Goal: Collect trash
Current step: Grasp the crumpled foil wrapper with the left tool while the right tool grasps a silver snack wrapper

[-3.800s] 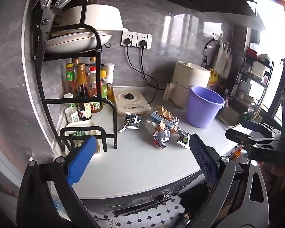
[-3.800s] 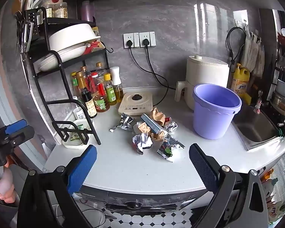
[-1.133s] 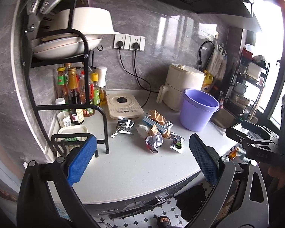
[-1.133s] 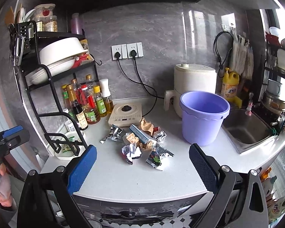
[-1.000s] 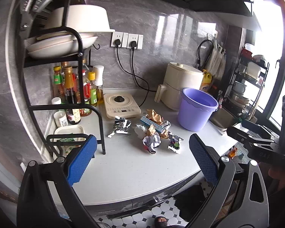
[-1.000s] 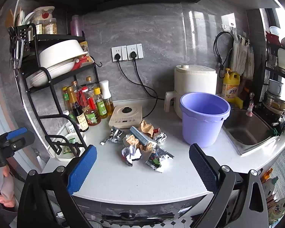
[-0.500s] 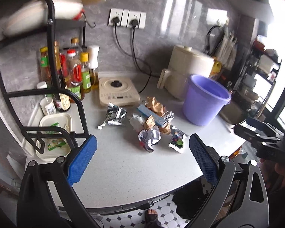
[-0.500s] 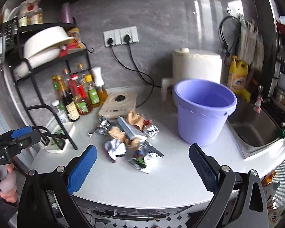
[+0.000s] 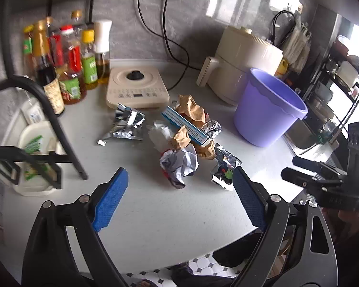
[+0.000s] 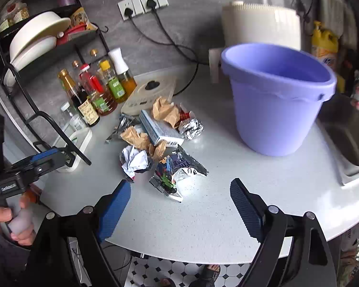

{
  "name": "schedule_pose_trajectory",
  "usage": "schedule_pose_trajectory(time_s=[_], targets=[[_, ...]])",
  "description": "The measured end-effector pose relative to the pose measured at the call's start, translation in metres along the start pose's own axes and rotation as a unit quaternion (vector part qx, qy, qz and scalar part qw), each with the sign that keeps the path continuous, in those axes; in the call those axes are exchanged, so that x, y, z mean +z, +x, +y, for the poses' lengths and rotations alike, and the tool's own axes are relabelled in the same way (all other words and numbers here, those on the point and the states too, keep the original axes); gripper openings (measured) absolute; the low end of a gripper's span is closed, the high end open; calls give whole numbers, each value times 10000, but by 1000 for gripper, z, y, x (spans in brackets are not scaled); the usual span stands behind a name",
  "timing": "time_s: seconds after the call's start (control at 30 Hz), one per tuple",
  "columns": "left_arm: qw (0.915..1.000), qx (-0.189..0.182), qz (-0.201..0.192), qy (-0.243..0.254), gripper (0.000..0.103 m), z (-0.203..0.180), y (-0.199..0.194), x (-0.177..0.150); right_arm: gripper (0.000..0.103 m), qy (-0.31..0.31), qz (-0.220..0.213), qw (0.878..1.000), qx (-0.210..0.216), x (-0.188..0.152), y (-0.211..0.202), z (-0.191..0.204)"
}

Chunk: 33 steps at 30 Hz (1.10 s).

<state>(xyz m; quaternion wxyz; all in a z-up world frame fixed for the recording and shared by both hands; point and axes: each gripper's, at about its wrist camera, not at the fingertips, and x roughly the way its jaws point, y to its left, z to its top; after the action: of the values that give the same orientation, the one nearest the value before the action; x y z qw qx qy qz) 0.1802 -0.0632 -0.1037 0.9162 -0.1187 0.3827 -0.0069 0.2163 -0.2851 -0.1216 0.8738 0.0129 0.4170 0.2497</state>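
Both tools point(image 9: 179, 199) point(image 10: 180, 202) dropped toward trash point(image 10: 155, 143), jaws narrowing.

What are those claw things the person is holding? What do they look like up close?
Each is a black, handheld, two-finger tool. The left gripper and right gripper both have angular black linkage arms joined by silver rivets, ending in flat blue fingers with a fine cross-hatched rubber grip. From the side, the right gripper shows a boxy black body with a small green light. The hand grips a pale handle.

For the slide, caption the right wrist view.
Open right tongs above a snack wrapper beside the purple bucket.
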Motion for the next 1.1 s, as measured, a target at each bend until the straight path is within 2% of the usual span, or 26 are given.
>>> schedule_pose_trajectory(time_s=[0.17, 0.5, 0.67, 0.7, 0.77, 0.8, 0.87, 0.97, 1.1], targets=[[9998, 3, 83, -200, 88, -2, 36, 2, 82, -69, 183, 9998, 97, 3, 26, -11], [9976, 114, 310, -610, 88, 2, 114, -3, 82, -289, 442, 9985, 139, 8, 53, -22], [9962, 193, 355, -774, 88, 8, 134, -4, 82, -513, 500, 9970, 289, 13, 65, -16], [9956, 201, 374, -840, 86, 10, 136, -5, 82, -538, 523, 9966, 332, 13, 67, -14], [9943, 146, 479, -939, 62, 12, 138, -7, 82, -629, 564, 9957, 383, 15, 74, -10], [9936, 92, 549, -981, 55, 12, 137, -9, 82, -674, 584, 9951, 417, 15, 77, -8], [9936, 83, 547, -989, 49, 11, 131, -12, 83, -746, 632, 9940, 491, 15, 84, -6], [9942, 59, 505, -948, 44, 8, 114, -16, 90, -969, 693, 9916, 496, 15, 97, 1], [9946, 185, 425, -931, 43, 8, 94, -21, 95, -1389, 704, 9867, 464, 15, 112, 11]])
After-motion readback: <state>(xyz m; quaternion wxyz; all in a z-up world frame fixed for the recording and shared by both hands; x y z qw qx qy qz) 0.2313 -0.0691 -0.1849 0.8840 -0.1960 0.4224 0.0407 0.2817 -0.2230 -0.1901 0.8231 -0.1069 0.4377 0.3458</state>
